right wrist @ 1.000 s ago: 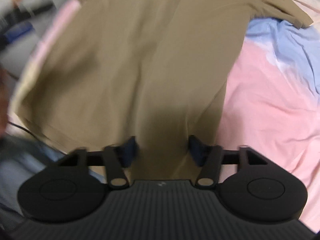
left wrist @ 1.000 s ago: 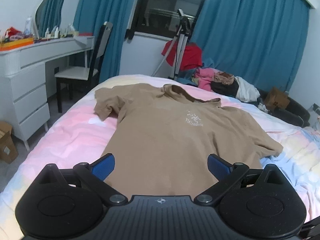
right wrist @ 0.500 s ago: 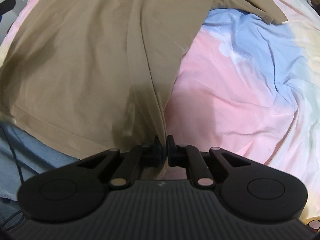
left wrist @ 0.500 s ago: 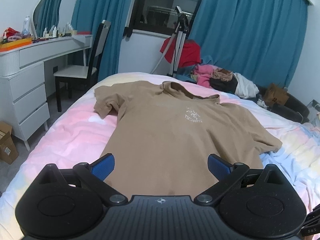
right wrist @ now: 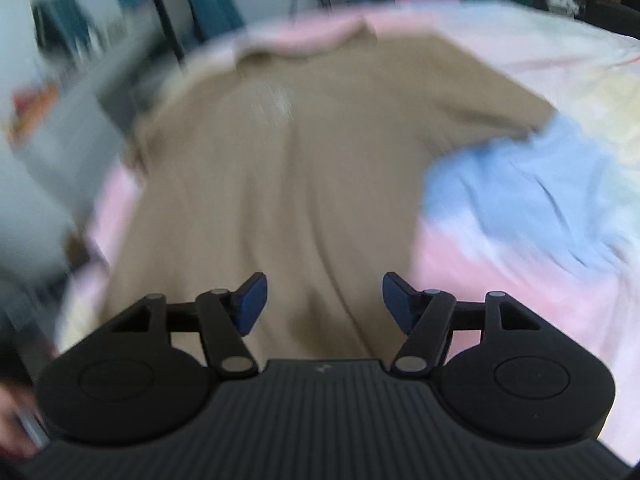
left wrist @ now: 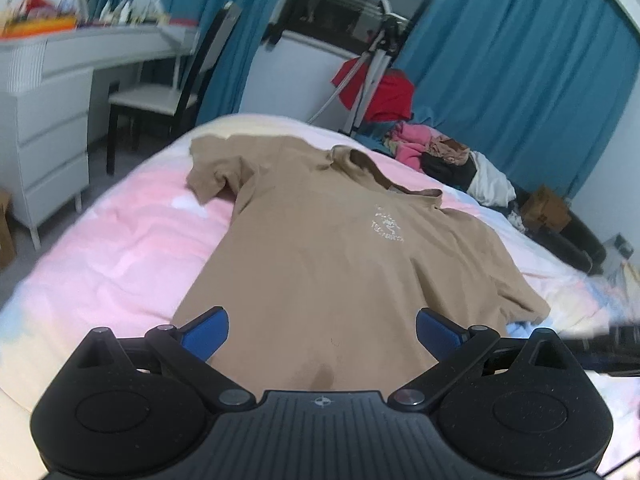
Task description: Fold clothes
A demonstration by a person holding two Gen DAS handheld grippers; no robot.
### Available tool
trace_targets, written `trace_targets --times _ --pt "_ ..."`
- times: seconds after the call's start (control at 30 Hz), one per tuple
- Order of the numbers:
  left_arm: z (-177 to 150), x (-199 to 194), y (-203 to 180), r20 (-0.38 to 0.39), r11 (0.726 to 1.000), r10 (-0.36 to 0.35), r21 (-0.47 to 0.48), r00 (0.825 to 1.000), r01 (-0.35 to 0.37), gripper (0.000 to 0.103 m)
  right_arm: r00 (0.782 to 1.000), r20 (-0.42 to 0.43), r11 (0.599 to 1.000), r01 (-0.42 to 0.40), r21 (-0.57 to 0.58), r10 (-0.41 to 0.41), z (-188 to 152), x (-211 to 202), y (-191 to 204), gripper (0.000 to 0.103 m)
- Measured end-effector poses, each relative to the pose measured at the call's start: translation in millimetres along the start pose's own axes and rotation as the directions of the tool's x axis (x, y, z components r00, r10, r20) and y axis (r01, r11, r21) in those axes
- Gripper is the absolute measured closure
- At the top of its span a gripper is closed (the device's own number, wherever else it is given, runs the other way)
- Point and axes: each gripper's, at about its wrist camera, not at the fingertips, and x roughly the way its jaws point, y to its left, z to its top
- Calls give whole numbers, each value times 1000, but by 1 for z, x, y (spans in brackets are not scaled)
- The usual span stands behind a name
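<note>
Grippers both hang over the hem end of the tan t-shirt (left wrist: 332, 264), pointing along it toward the collar; left gripper (left wrist: 322, 330) has its blue pads spread wide with nothing between them, and right gripper (right wrist: 323, 300) is spread wide too, gripping nothing, though its view is pretty blurry. Shirt lies face up and mostly flat on the pastel bedsheet (left wrist: 120, 248), white chest logo showing; the sleeve toward the white dresser (left wrist: 44, 132) is crumpled under, and the collar is a bit rumpled.
</note>
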Motion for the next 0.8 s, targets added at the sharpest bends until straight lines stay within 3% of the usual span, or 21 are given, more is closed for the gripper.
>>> trace_targets --times 0.13,0.23,0.33,0.4,0.53,0.7,0.8 --pt "6 15 16 -24 997 15 -80 1000 -17 2 978 204 995 -57 76 40 -1 20 9 37" --pt "16 32 31 -45 988 40 -147 998 -46 2 960 280 996 -44 78 20 -6 38 0 37" --pt "34 55 46 -71 972 30 -232 997 -46 2 940 340 999 6 46 -21 -14 39 -6 15" --pt "47 73 54 -82 961 16 -275 996 -38 2 935 354 999 29 29 -38 -15 39 -17 17" --pt "74 112 63 -49 949 13 -313 999 -28 2 937 348 998 -8 61 -14 -16 41 -26 17" --pt "99 163 76 -7 903 -53 -428 999 45 2 951 310 991 -40 124 0 -12 60 -34 17" --pt "105 200 84 -7 877 -39 -480 999 31 3 961 275 985 -48 168 0 -9 78 -42 17"
